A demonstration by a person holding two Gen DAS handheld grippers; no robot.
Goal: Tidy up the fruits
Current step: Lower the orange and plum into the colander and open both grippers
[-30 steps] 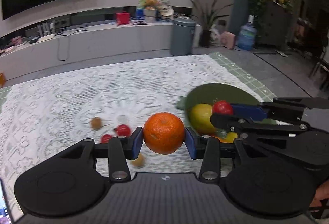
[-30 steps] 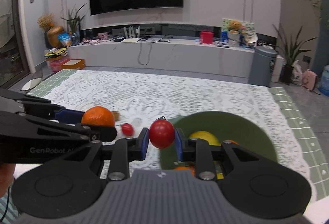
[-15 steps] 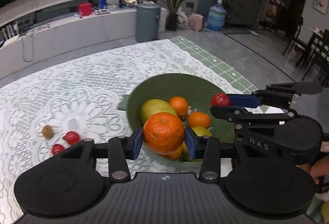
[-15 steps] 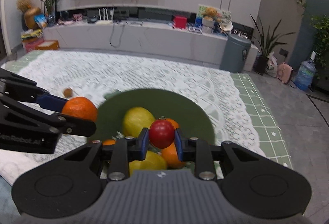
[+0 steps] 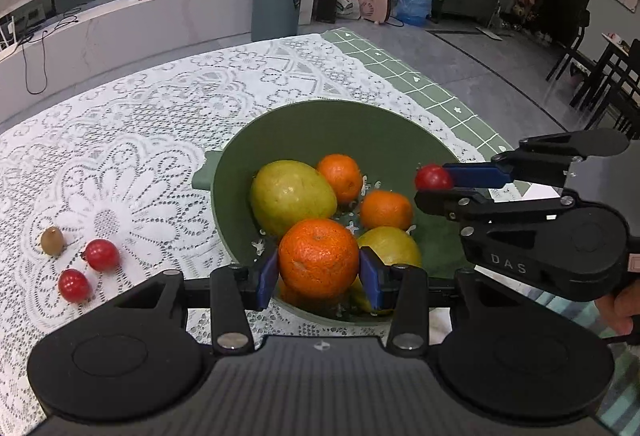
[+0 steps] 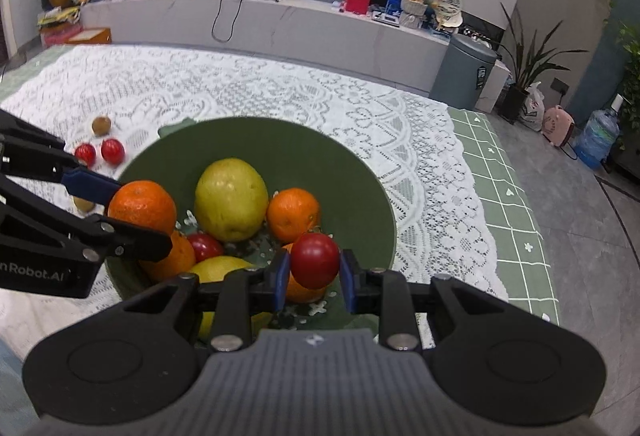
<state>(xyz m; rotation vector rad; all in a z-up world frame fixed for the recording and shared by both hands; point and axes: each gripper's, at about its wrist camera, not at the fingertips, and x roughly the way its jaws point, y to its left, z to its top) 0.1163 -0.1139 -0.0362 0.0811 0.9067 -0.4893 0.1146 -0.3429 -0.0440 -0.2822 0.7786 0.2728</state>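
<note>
- Over bowl (image 5: pixel 304 123): orange (image 5: pixel 318 258) is clamped in left gripper (image 5: pixel 319 272), tomato (image 6: pixel 315 260) in right gripper (image 6: pixel 313 278), both seemingly positioned for release.

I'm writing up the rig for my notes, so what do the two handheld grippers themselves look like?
Both match: matte black plastic bodies with two round discs at the back, a ribbed grey centre plate, silver pivot screws and blue pads on the fingers. The left gripper shows pale "Robot.AI" lettering on its side in the right wrist view; the right gripper shows "DAS" in the left wrist view. No cables or sleeves are visible.
</note>
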